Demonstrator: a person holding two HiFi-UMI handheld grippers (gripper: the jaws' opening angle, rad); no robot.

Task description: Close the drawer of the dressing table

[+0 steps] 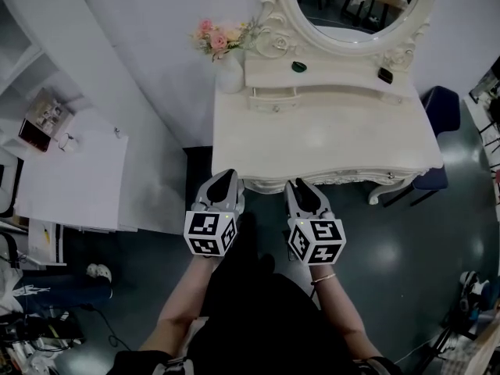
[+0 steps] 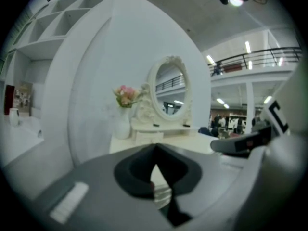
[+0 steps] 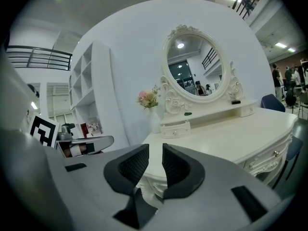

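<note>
Holding two grey plastic grippers side by side, each carrying a marker cube, just short of the near edge of a cream-white carved dressing table (image 1: 328, 143). Showing the left gripper (image 1: 227, 175) with its jaws pressed together on nothing, tips just beside the table's front left corner. Showing the right gripper (image 1: 299, 184) with a narrow gap between its ribbed black pads, empty and gripping nothing. Looking past both across the bare tabletop. Finding, further back under the left end of the raised shelf, the small cream drawer with a round knob (image 1: 273, 98), standing slightly out of its housing and well apart from both grippers. Passing a white vase of pink flowers (image 1: 229, 73) at the back left corner. Ending at the oval mirror in an ornate white frame (image 1: 355, 6) against the white wall.
</note>
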